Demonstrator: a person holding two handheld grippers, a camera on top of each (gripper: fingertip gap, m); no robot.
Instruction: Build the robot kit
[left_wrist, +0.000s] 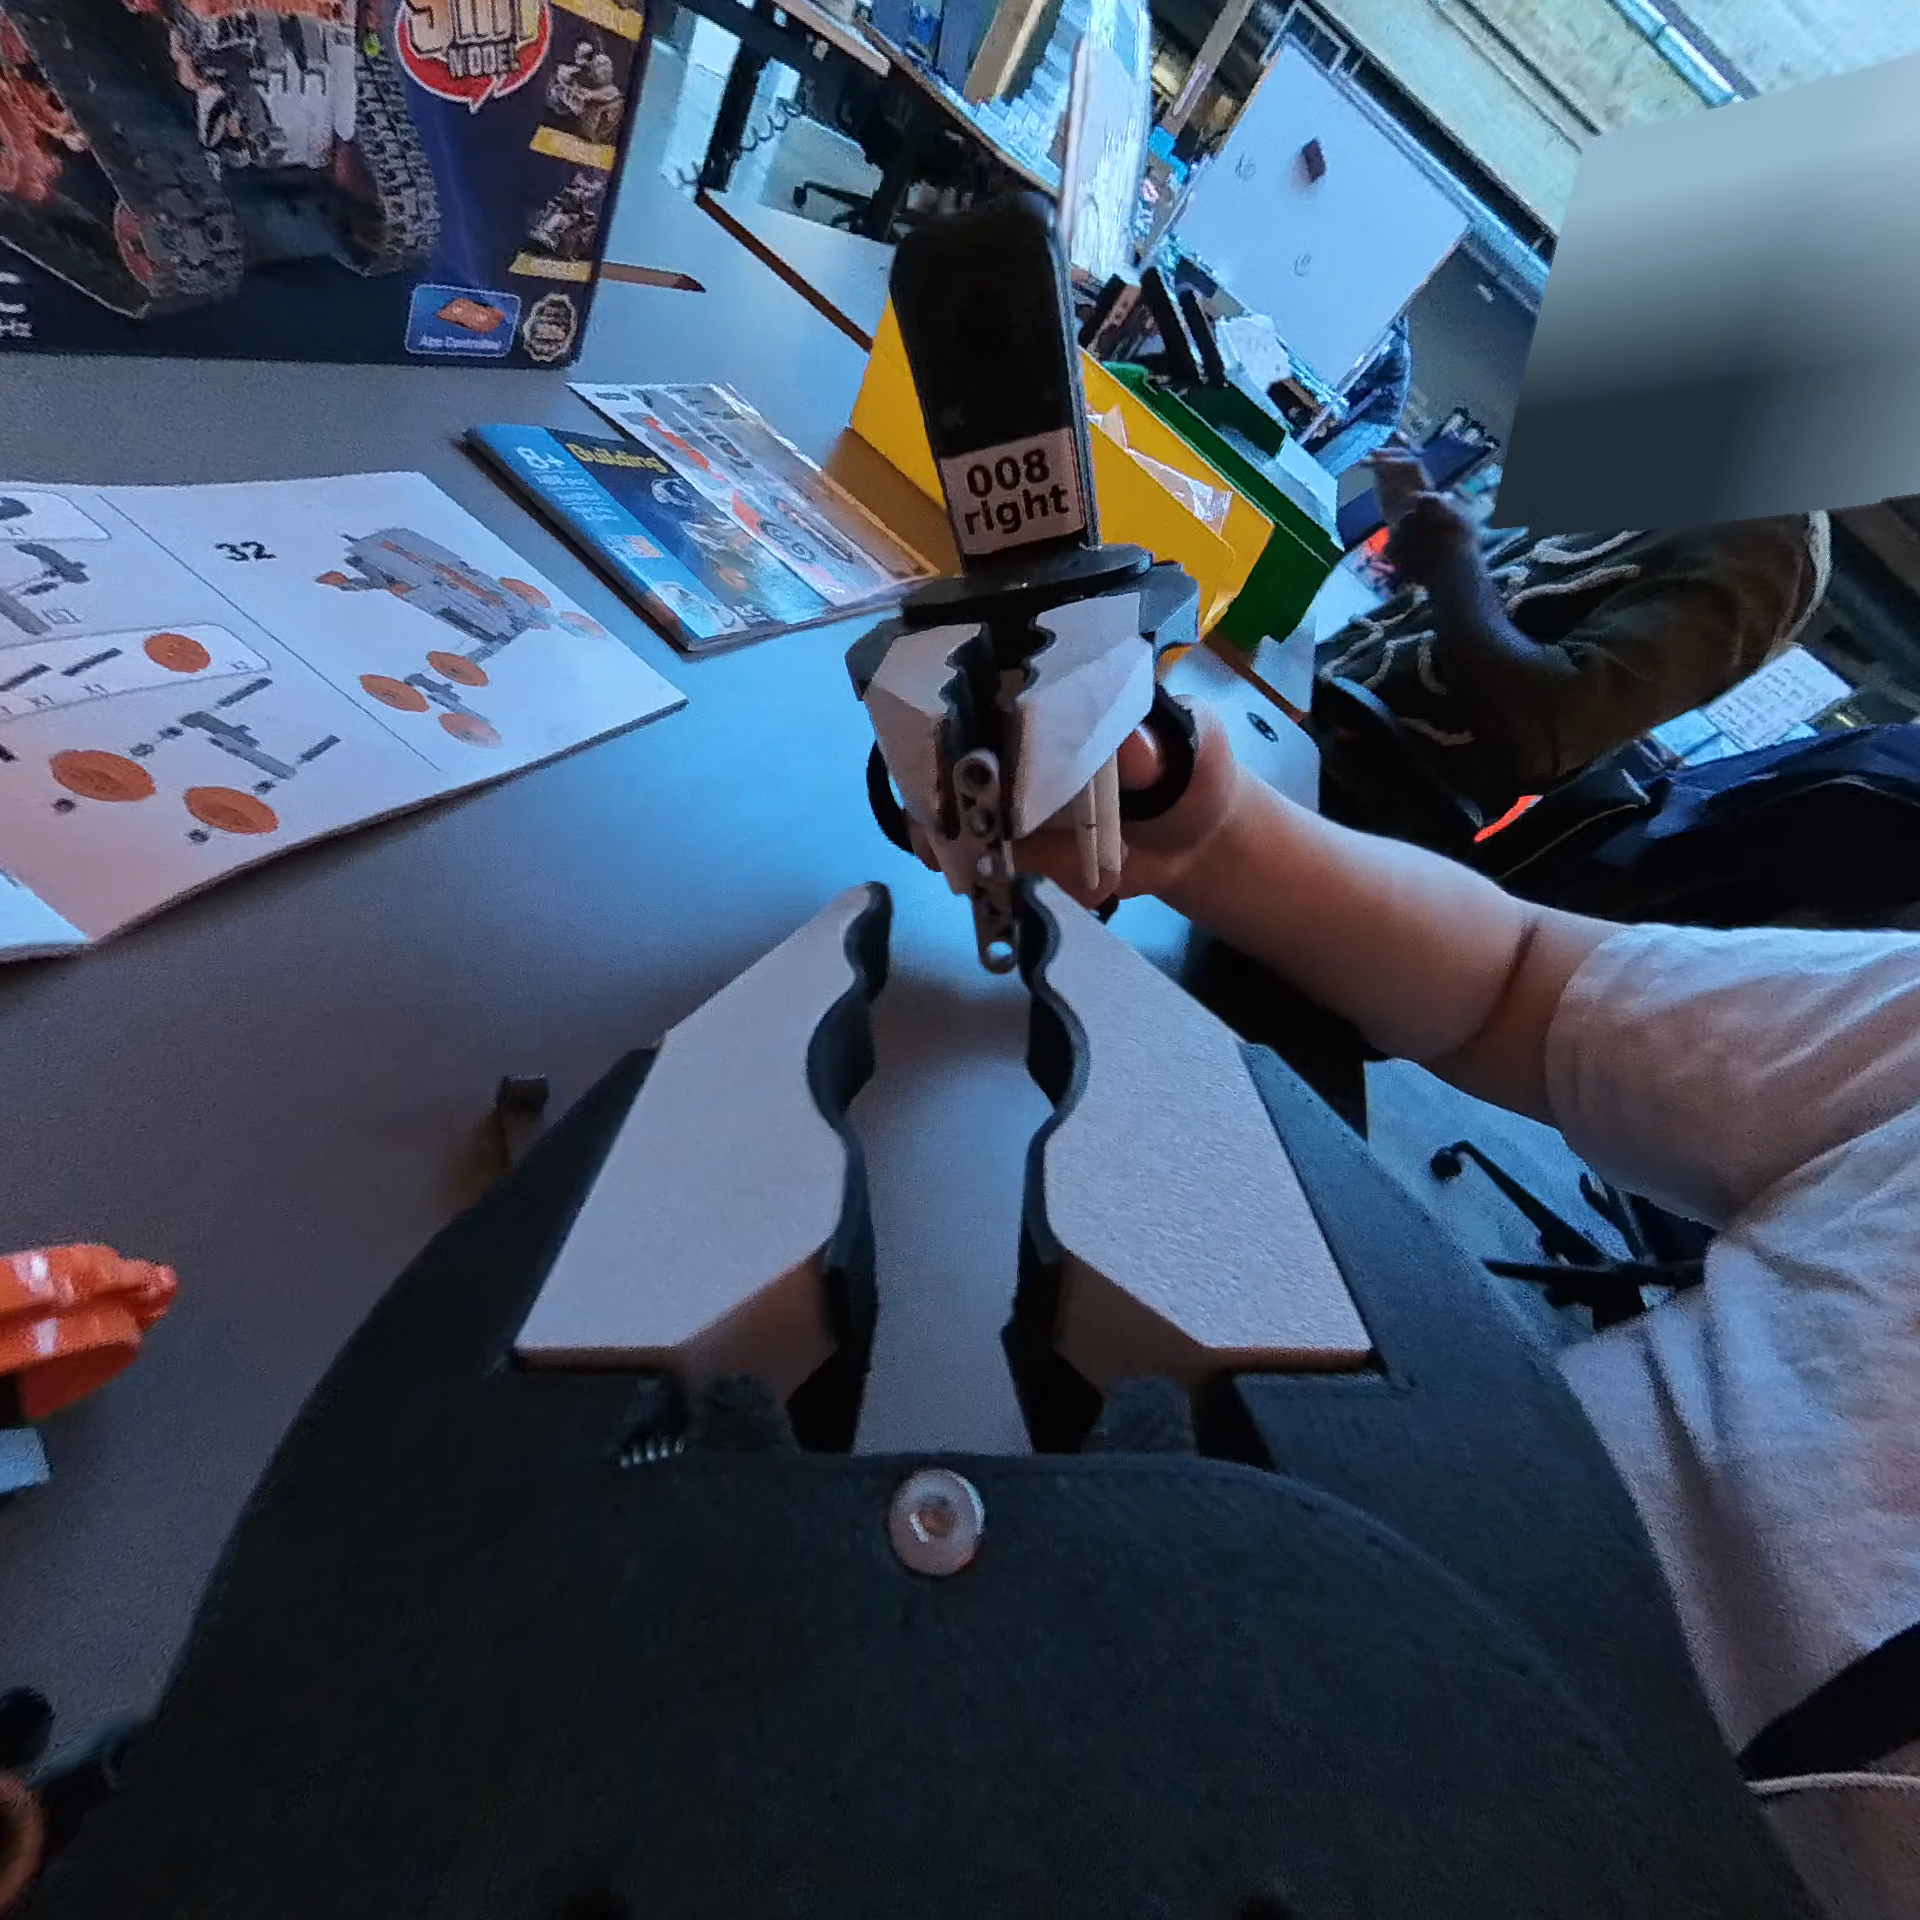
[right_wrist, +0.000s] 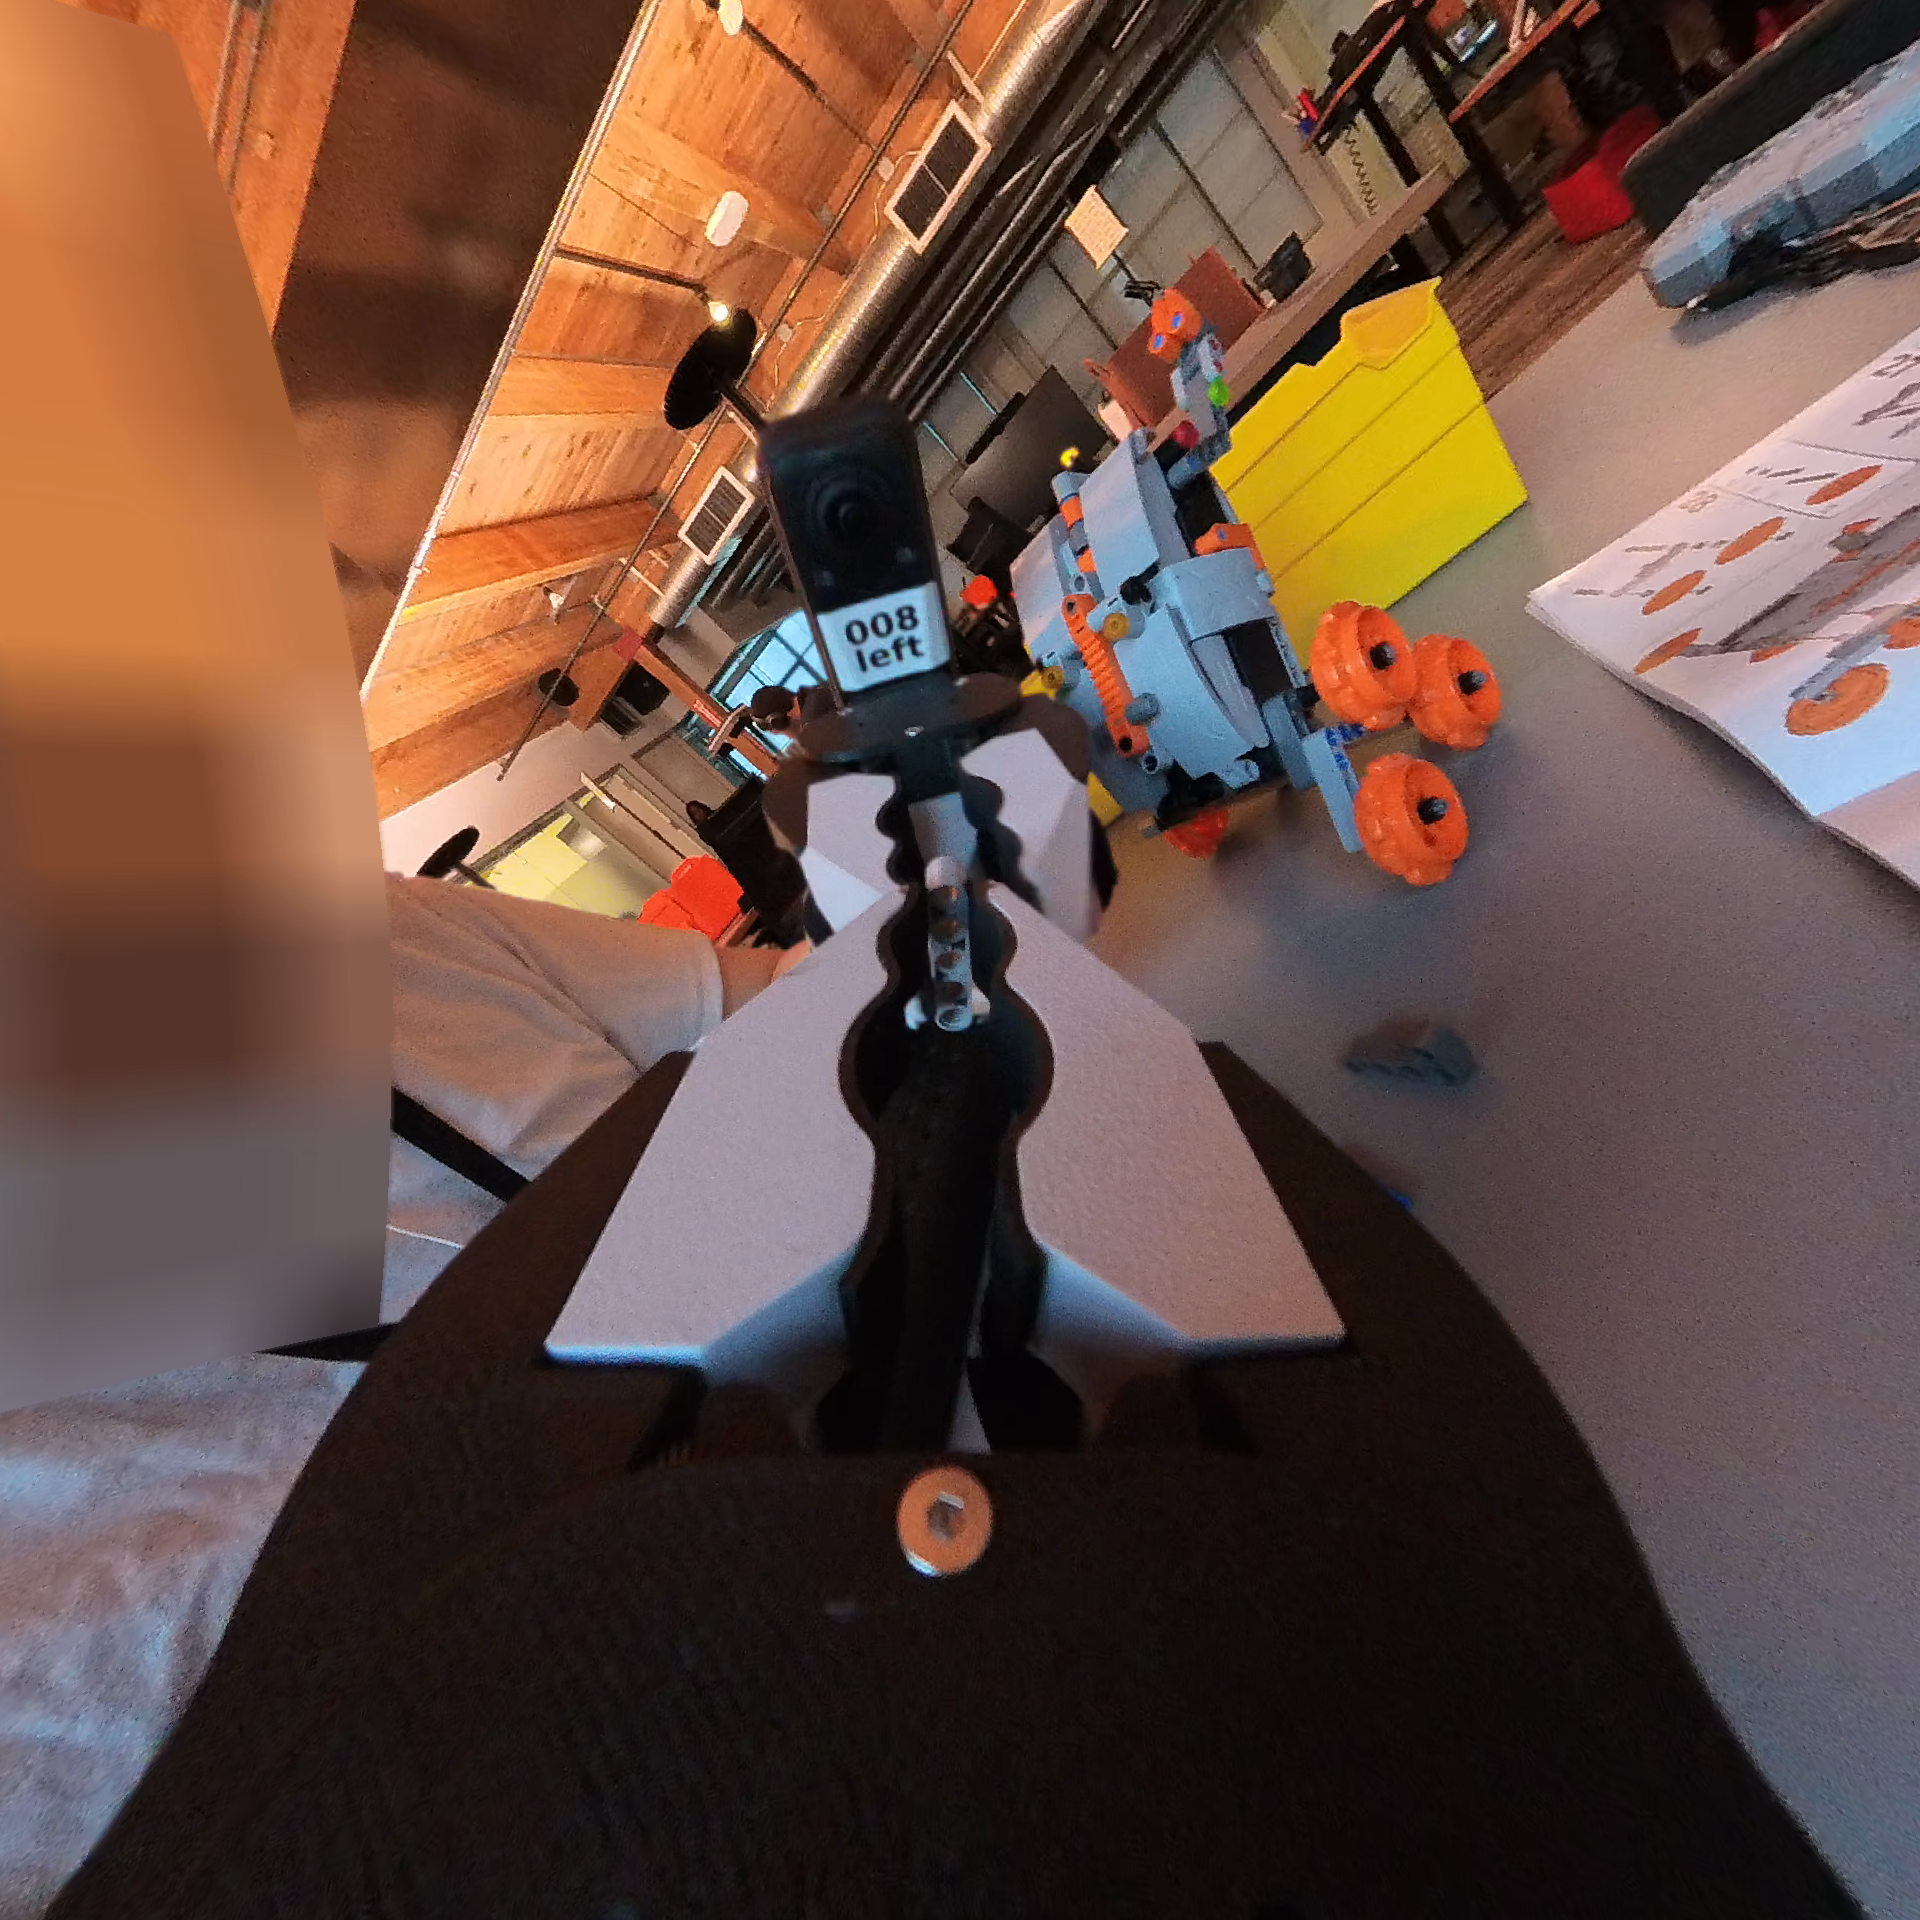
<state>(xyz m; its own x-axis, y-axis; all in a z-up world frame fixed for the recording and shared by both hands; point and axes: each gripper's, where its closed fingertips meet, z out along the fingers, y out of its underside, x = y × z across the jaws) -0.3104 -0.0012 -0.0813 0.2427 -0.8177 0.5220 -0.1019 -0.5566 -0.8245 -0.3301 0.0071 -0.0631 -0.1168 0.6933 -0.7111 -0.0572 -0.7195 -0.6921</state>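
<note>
Two grippers | right gripper (left_wrist: 982, 800) jaws grasping grey holed beam (left_wrist: 985, 831) | left gripper (left_wrist: 951, 925) jaws released

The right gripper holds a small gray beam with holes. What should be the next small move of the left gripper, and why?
Probably ease the left gripper forward a little and close it on the free end of the gray beam. Its jaws stand open, the beam's tip sits just at its fingertips, and the right gripper is shut on the other end.
</note>
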